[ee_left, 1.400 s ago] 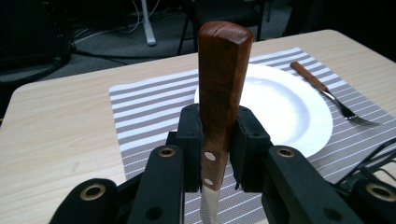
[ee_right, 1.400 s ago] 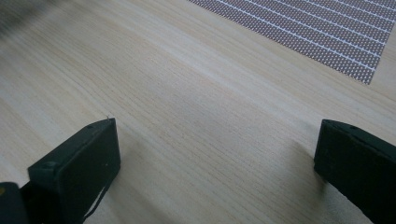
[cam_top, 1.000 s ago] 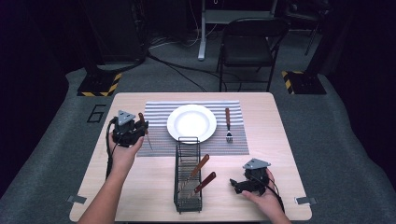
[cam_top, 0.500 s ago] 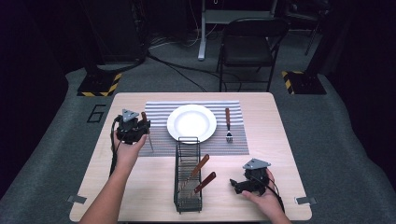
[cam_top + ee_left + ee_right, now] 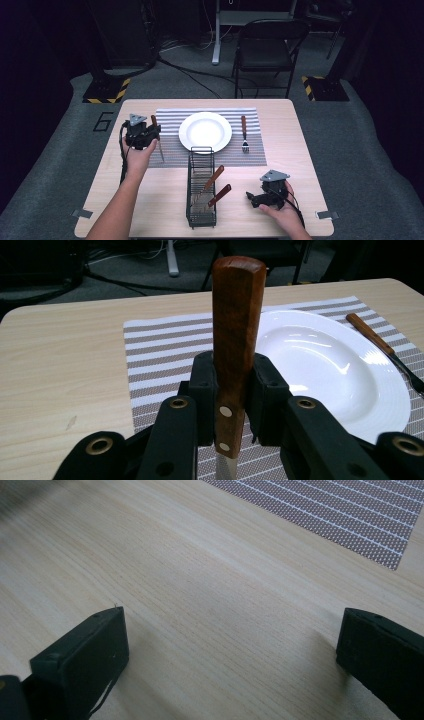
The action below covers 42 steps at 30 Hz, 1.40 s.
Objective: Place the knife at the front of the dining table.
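A knife with a reddish wooden handle [image 5: 235, 335] stands clamped between the jaws of my left gripper [image 5: 232, 390], handle end pointing away and blade toward me. From above, the left gripper [image 5: 153, 131] hovers over the left edge of the striped placemat [image 5: 172, 117], and the knife blade [image 5: 160, 150] slants down toward the mat. A white plate [image 5: 205, 131] lies in the middle of the mat, with a wooden-handled fork [image 5: 244, 134] to its right. My right gripper [image 5: 251, 198] rests low at the front right of the table. It is open [image 5: 230, 645] over bare wood.
A black wire cutlery basket [image 5: 201, 200] stands in front of the plate, with two wooden-handled utensils [image 5: 215, 176] leaning out of it. A black folding chair [image 5: 265, 47] stands beyond the table's far edge. Cables trail from both grippers.
My left gripper has carried the knife a little to the right and away, toward the placemat's left edge, and slightly lower. The right gripper has not moved.
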Motion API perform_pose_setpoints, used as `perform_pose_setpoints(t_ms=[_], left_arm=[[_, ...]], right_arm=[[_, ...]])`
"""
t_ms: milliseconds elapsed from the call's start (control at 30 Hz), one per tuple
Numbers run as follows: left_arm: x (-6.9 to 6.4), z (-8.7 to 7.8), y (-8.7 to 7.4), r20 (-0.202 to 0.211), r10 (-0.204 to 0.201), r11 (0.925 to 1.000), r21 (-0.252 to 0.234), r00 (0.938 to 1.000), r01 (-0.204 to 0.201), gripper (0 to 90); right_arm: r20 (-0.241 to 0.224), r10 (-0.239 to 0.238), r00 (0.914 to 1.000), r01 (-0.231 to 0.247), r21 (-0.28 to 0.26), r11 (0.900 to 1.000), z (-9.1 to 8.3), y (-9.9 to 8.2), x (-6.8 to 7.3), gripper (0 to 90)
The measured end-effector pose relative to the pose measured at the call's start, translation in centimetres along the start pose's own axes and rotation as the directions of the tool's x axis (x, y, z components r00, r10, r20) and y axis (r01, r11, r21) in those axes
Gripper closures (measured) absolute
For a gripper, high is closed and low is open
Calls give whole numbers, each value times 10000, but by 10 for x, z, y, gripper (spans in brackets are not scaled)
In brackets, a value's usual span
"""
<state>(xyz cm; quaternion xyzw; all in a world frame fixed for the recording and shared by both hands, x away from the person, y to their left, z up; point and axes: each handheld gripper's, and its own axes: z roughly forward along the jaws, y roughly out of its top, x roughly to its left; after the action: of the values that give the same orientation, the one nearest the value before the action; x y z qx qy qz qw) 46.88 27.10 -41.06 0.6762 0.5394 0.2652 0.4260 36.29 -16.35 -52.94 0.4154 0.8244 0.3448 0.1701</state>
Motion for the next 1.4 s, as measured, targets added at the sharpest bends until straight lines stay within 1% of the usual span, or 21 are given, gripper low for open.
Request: perform_pose_setpoints(t_ms=[167, 200, 267, 333, 400, 567, 667, 733, 767, 833, 933, 1000, 1100, 1200, 1267, 1300, 1333, 1367, 1400], left_arm=[[-1, 7, 3, 12, 3, 10000, 70, 10000, -3, 753], [0, 8, 3, 23, 81, 9999, 144, 10000, -81, 753], [-1, 13, 4, -12, -3, 9999, 104, 10000, 3, 753], [-1, 16, 5, 17, 73, 9998, 169, 10000, -73, 753], [0, 19, 5, 26, -38, 9999, 109, 10000, 38, 753], [7, 26, 4, 141, -575, 9983, 29, 9982, 574, 752], [9, 32, 6, 119, -677, 9976, 121, 9976, 675, 753], [9, 37, 8, 132, -646, 9976, 258, 9978, 642, 753], [9, 39, 8, 92, -565, 9978, 344, 9984, 561, 753], [8, 45, 9, 127, -628, 9974, 369, 9979, 623, 753], [10, 53, 7, 136, -709, 9970, 315, 9974, 704, 753], [12, 57, 6, 146, -841, 9961, 269, 9963, 837, 753], [15, 65, 3, 7, -999, 9949, 109, 9950, 999, 753], [19, 71, 1, -98, -1117, 9937, 123, 9937, 1118, 752], [20, 77, 1, -177, -1120, 9935, 183, 9936, 1123, 751], [19, 80, 1, -198, -1040, 9940, 312, 9944, 1046, 751], [18, 84, 2, -216, -905, 9953, 337, 9957, 912, 750], [17, 87, 3, -225, -860, 9951, 466, 9960, 870, 750], [17, 91, 4, -279, -853, 9953, 443, 9960, 864, 751]], right_arm=[[-4, -3, 10000, 3, -1, 10000, 0, 0, 0, 0], [-4, -3, 10000, 3, -1, 10000, 0, 0, 0, 0], [-2, 3, 10000, -3, -3, 10000, 0, 0, 0, 0], [-3, -23, 10000, 23, 2, 10000, 0, 0, 0, 0], [-5, -17, 10000, 17, -1, 10000, 0, 0, 0, 0], [-10, -17, 10000, 17, -2, 10000, 0, 0, 0, 0], [-8, -20, 10000, 20, -6, 10000, 0, 0, 0, 0], [-9, -25, 10000, 25, -1, 10000, 0, 0, 0, 0], [-9, -25, 10000, 25, -1, 10000, 0, 0, 0, 0], [-8, -22, 10000, 22, -3, 10000, 0, 0, 0, 0], [-8, -17, 10000, 17, -6, 10000, 0, 0, 0, 0], [-8, -25, 10000, 25, -3, 10000, 0, 0, 0, 0], [-11, -11, 10000, 11, -4, 10000, 0, 0, 0, 0], [-9, -24, 10000, 24, -3, 10000, 0, 0, 0, 0], [-7, -23, 10000, 23, -3, 10000, 0, 0, 0, 0], [-7, -15, 10000, 15, -8, 10000, 0, 0, 0, 0], [-7, -15, 10000, 15, -4, 10000, 0, 0, 0, 0], [-7, -15, 10000, 15, -4, 10000, 0, 0, 0, 0], [-8, -29, 10000, 29, 2, 10000, 0, 0, 0, 0]])
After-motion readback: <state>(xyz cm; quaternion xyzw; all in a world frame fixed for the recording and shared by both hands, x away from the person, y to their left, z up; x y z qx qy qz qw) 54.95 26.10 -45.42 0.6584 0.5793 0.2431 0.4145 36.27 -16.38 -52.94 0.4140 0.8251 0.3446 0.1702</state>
